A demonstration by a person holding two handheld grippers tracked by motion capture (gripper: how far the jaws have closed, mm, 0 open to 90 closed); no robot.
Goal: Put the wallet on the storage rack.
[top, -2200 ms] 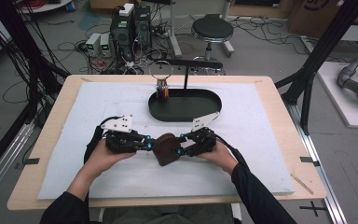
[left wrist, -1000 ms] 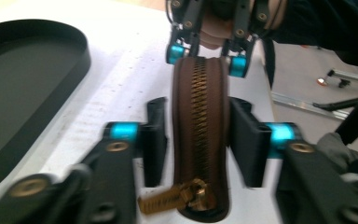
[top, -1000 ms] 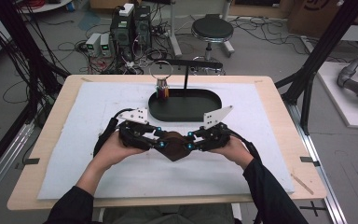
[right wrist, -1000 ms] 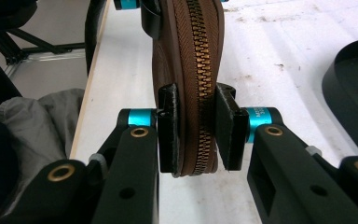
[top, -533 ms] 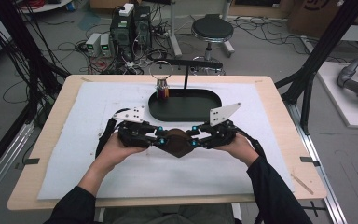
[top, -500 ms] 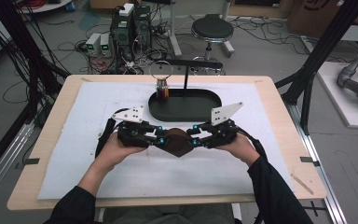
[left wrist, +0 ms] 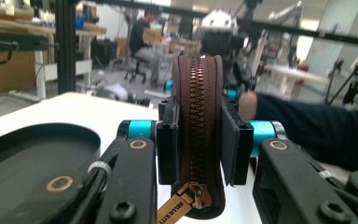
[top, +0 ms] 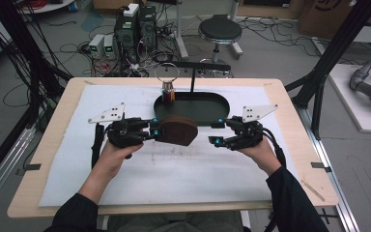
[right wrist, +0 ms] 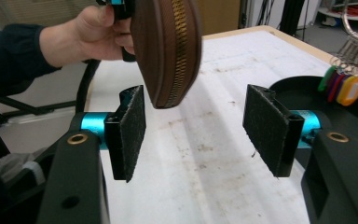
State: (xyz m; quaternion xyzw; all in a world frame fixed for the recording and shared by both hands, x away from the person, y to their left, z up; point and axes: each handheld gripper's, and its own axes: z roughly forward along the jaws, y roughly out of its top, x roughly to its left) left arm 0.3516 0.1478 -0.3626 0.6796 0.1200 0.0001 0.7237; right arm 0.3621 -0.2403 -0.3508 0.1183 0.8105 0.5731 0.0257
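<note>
A brown zip pouch (top: 176,130) hangs just above the white mat, in front of the black oval tray (top: 207,107). My left gripper (top: 157,131) is shut on its left end. In the left gripper view the pads (left wrist: 167,140) press both faces of the pouch (left wrist: 198,84), zipper facing me; these jaws have just been closing tighter on it. My right gripper (top: 217,131) stands open to the right of the pouch, apart from it. Its jaws have just been opening, and between its pads (right wrist: 130,126) is only bare mat. The pouch (right wrist: 168,51) hangs ahead, up and to the left.
A key ring with coloured tags (top: 168,92) hangs from a stand at the tray's left end, also seen as the tags (right wrist: 342,84) in the right gripper view. The white mat (top: 174,174) covers the wooden table (top: 314,159). Black frame posts flank the table.
The right gripper has opened, let go of the pouch and drawn off to the right. The left gripper keeps the pouch and has shifted it slightly toward the tray.
</note>
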